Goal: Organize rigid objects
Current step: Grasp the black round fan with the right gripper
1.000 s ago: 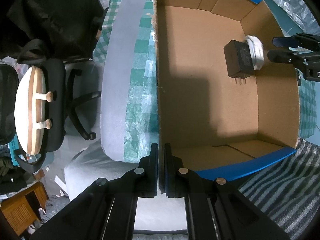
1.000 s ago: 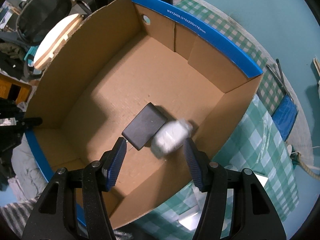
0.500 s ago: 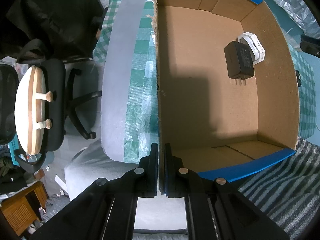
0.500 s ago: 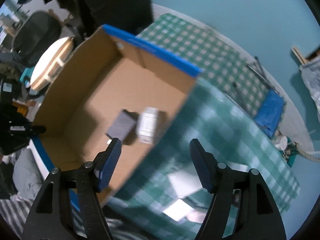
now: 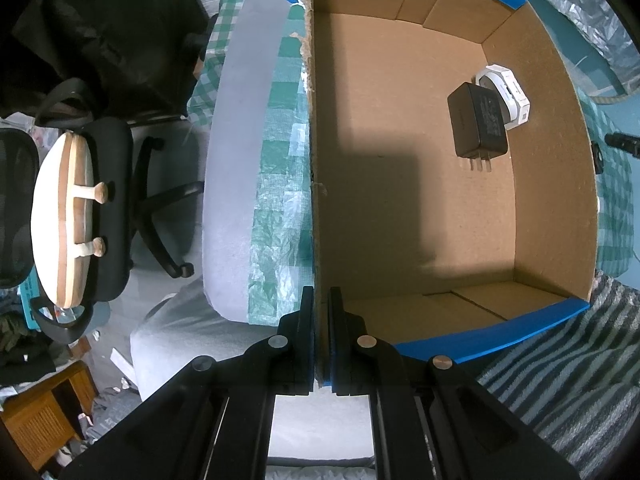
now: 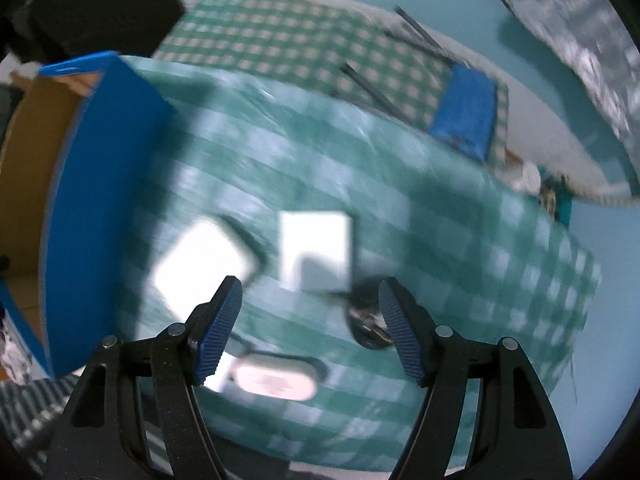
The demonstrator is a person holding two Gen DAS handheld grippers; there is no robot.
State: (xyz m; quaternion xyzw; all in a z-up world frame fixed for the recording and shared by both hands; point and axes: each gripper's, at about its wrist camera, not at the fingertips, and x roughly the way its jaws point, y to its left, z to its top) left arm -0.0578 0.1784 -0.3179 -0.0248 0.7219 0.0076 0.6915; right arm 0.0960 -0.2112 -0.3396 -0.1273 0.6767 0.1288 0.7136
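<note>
**Box wall pinched, other gripper over the cloth**

The left gripper (image 5: 319, 344) has its jaws pressed onto the side wall of the brown cardboard box with blue rim (image 5: 500, 336). Inside the box, toward two o'clock in the left view, a black plug adapter (image 5: 478, 122) lies touching a white rectangular charger (image 5: 508, 92). The right gripper (image 6: 310, 320) hangs with jaws spread wide and empty above the green checked tablecloth (image 6: 440, 240), where blurred white blocks (image 6: 316, 250) lie just ahead at twelve o'clock.
</note>
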